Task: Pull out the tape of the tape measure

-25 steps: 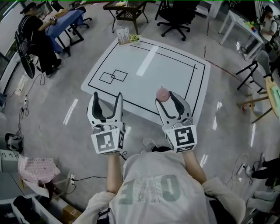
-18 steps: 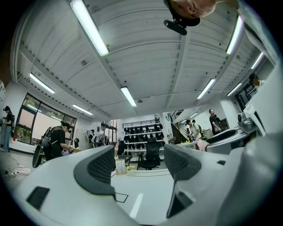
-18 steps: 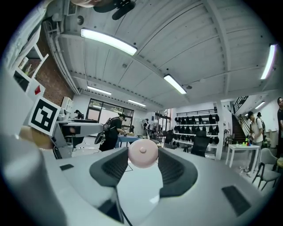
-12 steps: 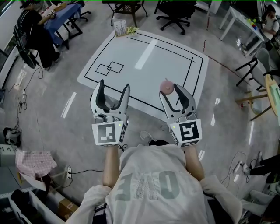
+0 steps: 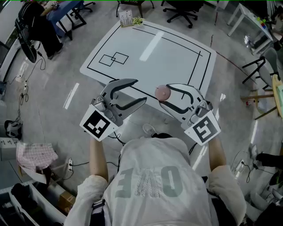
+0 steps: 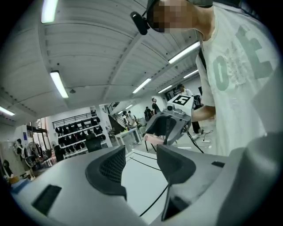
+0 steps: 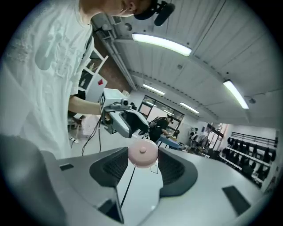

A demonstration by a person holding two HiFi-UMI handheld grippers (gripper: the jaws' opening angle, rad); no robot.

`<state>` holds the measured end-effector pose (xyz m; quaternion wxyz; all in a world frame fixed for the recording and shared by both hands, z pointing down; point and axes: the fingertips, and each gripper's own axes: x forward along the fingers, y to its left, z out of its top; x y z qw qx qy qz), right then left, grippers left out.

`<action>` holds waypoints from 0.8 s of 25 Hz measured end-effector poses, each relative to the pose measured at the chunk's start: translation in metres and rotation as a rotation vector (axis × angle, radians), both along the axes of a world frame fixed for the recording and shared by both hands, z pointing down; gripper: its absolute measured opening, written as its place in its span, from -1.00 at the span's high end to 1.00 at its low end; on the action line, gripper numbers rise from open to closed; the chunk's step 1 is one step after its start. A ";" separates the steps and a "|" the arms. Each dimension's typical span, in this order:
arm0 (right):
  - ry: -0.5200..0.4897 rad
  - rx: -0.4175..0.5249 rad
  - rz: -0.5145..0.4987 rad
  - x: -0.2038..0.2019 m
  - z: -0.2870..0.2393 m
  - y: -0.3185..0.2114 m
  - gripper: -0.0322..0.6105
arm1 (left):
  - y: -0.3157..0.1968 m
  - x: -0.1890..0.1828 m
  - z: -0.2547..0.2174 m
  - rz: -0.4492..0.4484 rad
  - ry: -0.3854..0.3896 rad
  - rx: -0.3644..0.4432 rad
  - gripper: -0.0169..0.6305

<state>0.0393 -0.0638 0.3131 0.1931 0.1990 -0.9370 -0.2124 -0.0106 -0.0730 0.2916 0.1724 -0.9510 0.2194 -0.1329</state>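
A small round pink tape measure (image 5: pixel 162 92) sits between the tips of my right gripper (image 5: pixel 164 95), which is shut on it. In the right gripper view the pink disc (image 7: pixel 143 154) is clamped between both pads, with a small knob on its face. My left gripper (image 5: pixel 140 90) points right toward it, its tips a short gap from the tape measure. Its jaws have just been closing, and nothing is between them (image 6: pixel 141 161). The left gripper view shows the right gripper (image 6: pixel 170 126) straight ahead with the tape measure (image 6: pixel 153 139). No tape is seen drawn out.
Below the grippers lies a white floor mat (image 5: pixel 150 53) with black lines, with a small box (image 5: pixel 126 18) at its far edge. Office chairs (image 5: pixel 179 9), tables and a seated person (image 5: pixel 37 26) ring the room. Cables and a pink cloth (image 5: pixel 34 156) lie at the left.
Both grippers have swung inward from pointing forward, so they now face each other tip to tip. The left jaws stand narrower than before. The pink tape measure stays in the right gripper.
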 end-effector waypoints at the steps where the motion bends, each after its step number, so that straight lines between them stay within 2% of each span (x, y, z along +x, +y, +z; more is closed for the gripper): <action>1: 0.015 0.008 -0.043 -0.006 0.000 0.006 0.19 | 0.004 0.002 0.003 0.025 -0.031 -0.001 0.20; 5: 0.109 0.016 -0.186 -0.023 0.004 0.030 0.19 | 0.026 0.007 0.008 0.134 -0.110 -0.019 0.27; 8: 0.157 0.013 -0.251 -0.030 0.006 0.042 0.19 | 0.038 0.006 0.012 0.188 -0.162 -0.030 0.46; 15: 0.213 -0.004 -0.293 -0.037 0.017 0.048 0.19 | 0.051 0.004 0.027 0.256 -0.232 -0.035 0.72; 20: 0.248 -0.014 -0.302 -0.035 0.025 0.049 0.19 | 0.051 0.006 0.036 0.276 -0.239 -0.042 0.81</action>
